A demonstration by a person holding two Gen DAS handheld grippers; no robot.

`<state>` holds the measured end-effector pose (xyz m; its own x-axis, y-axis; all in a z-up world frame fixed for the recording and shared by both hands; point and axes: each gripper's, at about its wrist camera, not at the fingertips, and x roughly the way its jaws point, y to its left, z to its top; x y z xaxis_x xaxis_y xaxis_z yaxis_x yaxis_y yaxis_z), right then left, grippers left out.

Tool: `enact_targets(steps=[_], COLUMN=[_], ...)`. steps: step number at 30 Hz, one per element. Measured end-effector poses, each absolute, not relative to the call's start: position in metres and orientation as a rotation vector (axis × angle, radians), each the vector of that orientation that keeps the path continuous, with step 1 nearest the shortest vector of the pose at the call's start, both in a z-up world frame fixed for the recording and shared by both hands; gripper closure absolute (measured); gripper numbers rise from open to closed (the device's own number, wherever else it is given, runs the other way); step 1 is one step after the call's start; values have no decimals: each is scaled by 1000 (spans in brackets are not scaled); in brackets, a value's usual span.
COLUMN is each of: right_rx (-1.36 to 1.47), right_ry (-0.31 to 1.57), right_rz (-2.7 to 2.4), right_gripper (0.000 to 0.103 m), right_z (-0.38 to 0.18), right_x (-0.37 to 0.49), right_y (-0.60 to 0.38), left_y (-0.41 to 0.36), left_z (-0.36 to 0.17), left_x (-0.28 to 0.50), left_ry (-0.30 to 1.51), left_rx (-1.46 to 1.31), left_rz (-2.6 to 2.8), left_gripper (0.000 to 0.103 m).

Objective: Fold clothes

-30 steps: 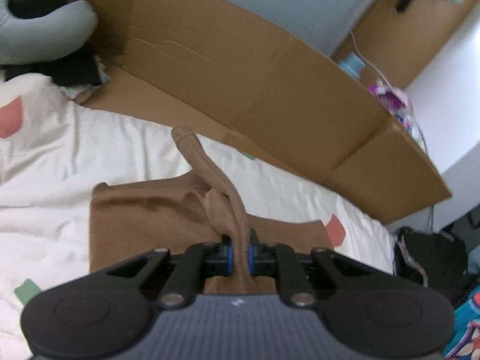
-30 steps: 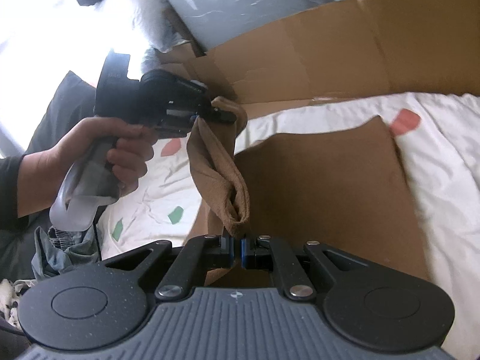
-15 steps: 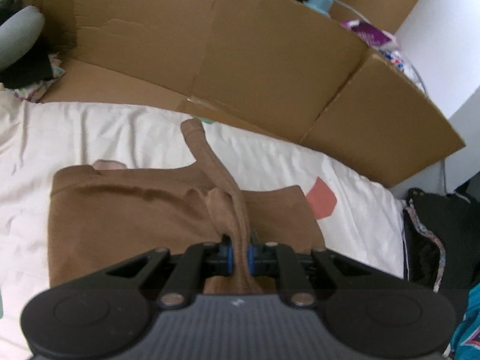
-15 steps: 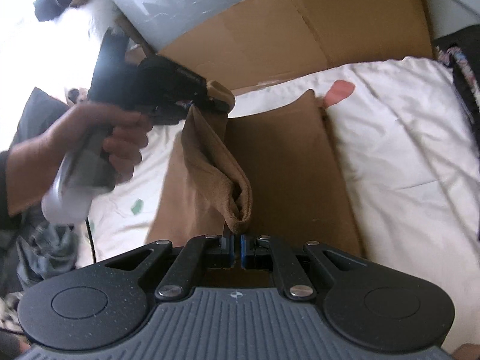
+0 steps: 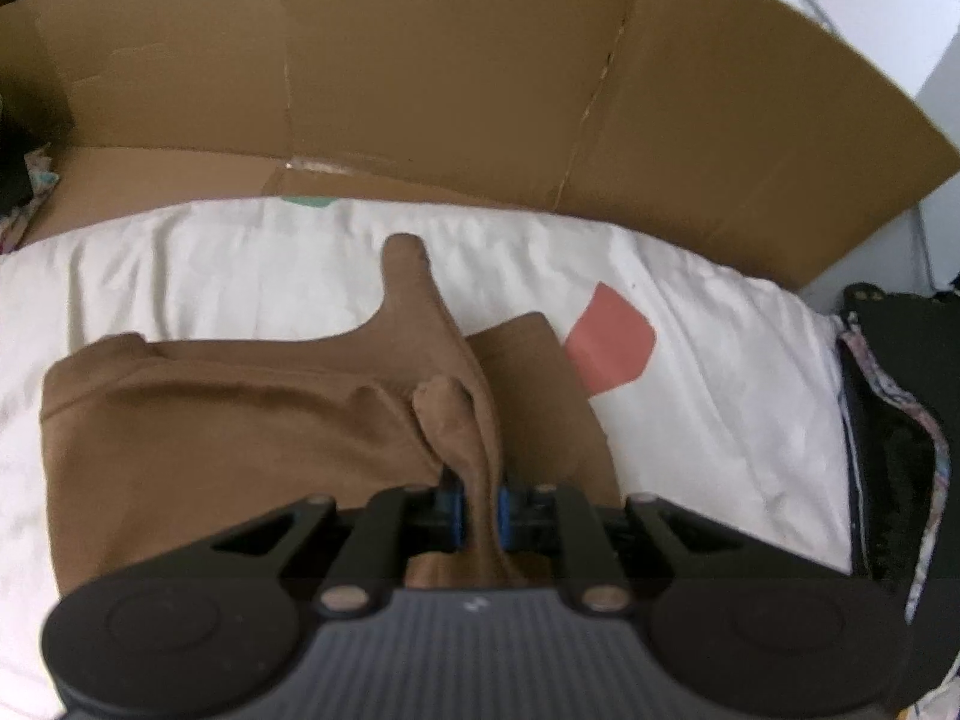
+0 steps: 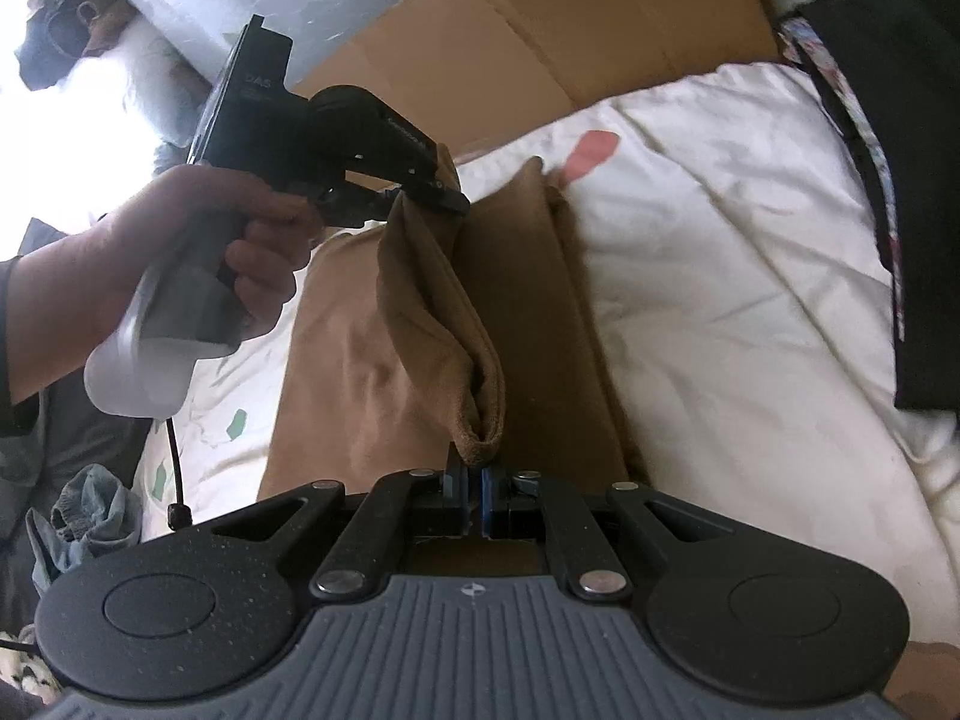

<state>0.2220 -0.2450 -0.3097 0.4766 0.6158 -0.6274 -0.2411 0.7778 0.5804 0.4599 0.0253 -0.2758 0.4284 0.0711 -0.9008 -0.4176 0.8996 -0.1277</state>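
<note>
Nearest the right wrist camera, the right gripper (image 6: pixel 478 483) is pinched tight on one corner of a raised edge of the brown garment (image 6: pixel 528 324). Farther along that edge, the left gripper (image 6: pixel 447 195) is clamped on a bunched corner, and the fabric sags in a loose pouch between them. The rest of the garment lies flat on the white bedsheet (image 6: pixel 720 228), short of the cardboard (image 5: pixel 420 72) at the sheet's far edge. Judging by the sag, it is thin, light, limp cloth, best held by corners or hems.
</note>
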Motion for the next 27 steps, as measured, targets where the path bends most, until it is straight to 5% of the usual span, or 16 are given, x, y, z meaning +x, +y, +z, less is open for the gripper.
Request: enact_targets(steps=[27], right_rx=[589], right_ry=[974], right_rz=[478], right_gripper=[102], right_z=[-339], right_x=[196], right_y=[-272], left_y=[-23], left_z=[-281], left_x=[476], left_ry=[1130], left_rx=[-209], left_rz=[270], left_gripper=[90])
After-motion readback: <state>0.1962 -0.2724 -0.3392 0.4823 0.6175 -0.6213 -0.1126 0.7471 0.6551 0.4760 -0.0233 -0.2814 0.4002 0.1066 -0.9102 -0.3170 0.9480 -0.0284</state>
